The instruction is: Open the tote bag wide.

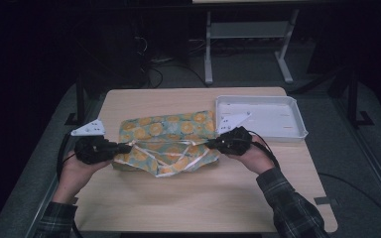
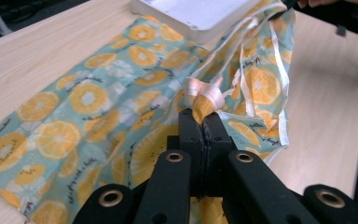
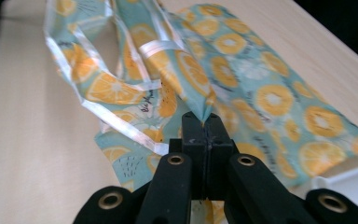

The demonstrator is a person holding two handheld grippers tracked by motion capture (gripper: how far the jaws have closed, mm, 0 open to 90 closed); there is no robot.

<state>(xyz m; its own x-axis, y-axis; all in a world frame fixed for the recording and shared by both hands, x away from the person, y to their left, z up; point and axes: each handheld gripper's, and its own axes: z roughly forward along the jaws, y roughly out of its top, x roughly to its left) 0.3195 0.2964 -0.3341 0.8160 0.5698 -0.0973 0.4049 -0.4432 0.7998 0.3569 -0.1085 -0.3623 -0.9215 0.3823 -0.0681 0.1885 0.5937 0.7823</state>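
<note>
Right now both grippers pinch opposite ends of the orange-slice print cloth, which lies across the middle of the tabletop. The left gripper holds the cloth's 9 o'clock end, its fingers fully closed on a bunched corner wrapped with pale trim. The right gripper holds the 3 o'clock end, its fingers likewise shut tight on a folded point of fabric. The cloth's long axis runs from 9 to 3 o'clock, straight between the two hands, so each hand is nearest its own end. Its near edge is lifted and slack between the grips, with white-edged straps hanging loose, while the far part rests flat. A white tray sits at 2 o'clock, just beside the cloth's far right corner. Any spreading or folding likely turns on that shared left-right line.
</note>
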